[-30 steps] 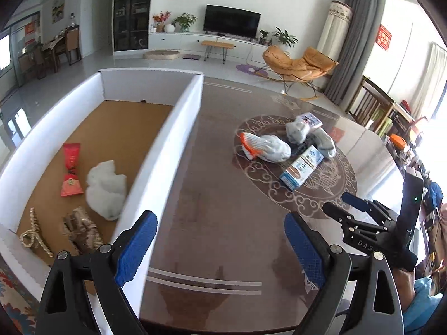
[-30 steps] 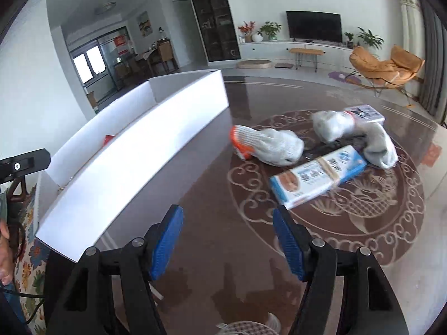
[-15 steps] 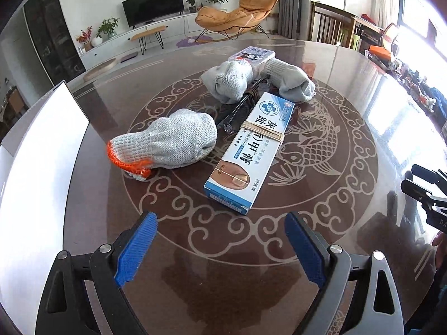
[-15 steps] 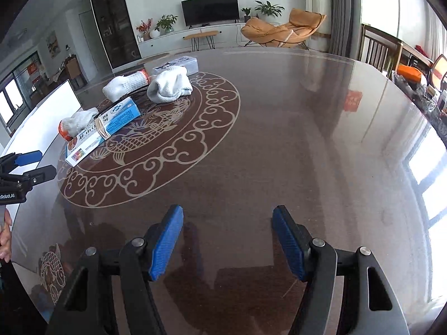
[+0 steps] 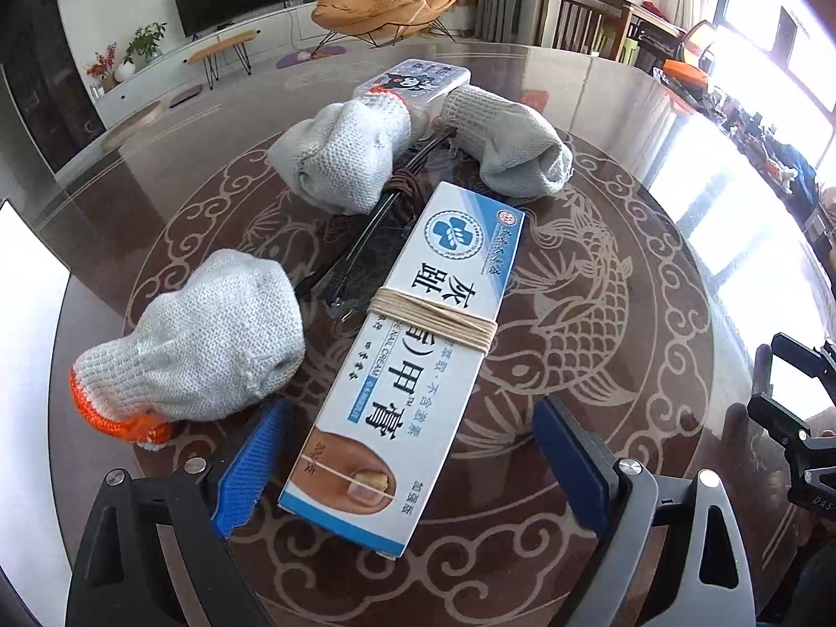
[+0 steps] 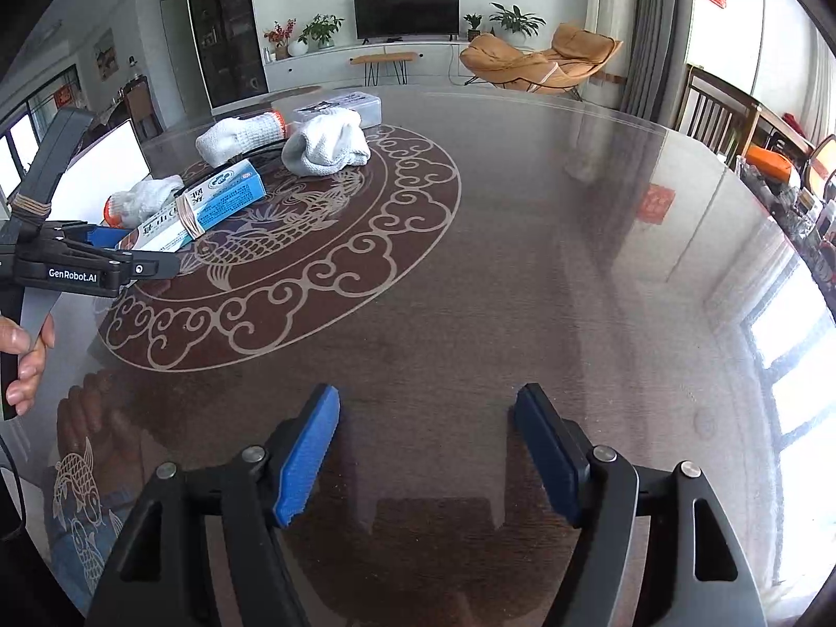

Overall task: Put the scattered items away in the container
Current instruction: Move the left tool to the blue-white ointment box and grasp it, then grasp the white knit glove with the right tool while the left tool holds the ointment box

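While the left gripper [image 5: 407, 465] is straddling the cream box [image 5: 413, 360] unclenched, the right gripper [image 6: 426, 454] is opening over bare table [image 6: 548, 261].

left gripper [image 5: 407, 462]: black frame | blue ribbed pads | silver screws | possibly GenRobot.AI lettering

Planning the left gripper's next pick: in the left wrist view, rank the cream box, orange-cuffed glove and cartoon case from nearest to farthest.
1. cream box: between the left gripper jaws.
2. orange-cuffed glove: beside the left finger.
3. cartoon case: far side, behind two more gloves.
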Tool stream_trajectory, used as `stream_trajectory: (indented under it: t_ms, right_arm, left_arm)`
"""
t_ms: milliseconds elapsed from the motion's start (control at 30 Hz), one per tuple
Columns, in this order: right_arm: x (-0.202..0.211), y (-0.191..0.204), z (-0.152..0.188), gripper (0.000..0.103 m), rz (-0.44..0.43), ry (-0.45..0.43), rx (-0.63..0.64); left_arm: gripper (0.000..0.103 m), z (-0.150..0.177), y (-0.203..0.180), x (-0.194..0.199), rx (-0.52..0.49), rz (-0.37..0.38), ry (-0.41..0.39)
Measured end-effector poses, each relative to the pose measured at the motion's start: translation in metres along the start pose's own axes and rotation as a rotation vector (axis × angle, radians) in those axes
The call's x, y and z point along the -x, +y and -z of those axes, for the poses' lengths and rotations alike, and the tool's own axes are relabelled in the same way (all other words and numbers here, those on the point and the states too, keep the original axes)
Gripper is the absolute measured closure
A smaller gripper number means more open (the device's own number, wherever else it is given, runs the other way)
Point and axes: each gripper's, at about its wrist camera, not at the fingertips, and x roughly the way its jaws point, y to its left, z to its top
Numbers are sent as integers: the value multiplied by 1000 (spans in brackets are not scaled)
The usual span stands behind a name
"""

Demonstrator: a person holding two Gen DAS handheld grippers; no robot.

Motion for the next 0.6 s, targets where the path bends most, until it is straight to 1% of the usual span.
stream_trajectory:
  t_ms: [100,200,233,267,300,333,367,467,600]
  right_arm:
    - [-1,1,1,30,6,2,5]
    - [-1,1,1,30,3,1,2]
    - [-1,1,1,30,3,1,2]
    - [-1,1,1,30,4,1,3]
    - [-1,1,1,30,5,2,4]
    - [-1,1,1,30,5,1,4]
    - [0,1,1,30,4,1,4]
    - [0,1,1,30,5,1,4]
    - [0,1,1,30,5,1,4]
  left_arm:
    - [9,-10,-16,-3,-53,29,1]
    - [9,-12,-28,-1,-78,43,-14]
    - [14,-12,-28,-1,-73,42,-26]
    - [23,-10,-27,0,-66,37,-39]
    - [28,-9,-27,3,-52,29,-50]
    - [44,-6,-26,8,-33,20,-62]
    - [62,-6,-24,9,-13,9,-70]
    - [62,10,-18,18,49,-17,-90]
    - [62,50,-20,37,114,-57,-110]
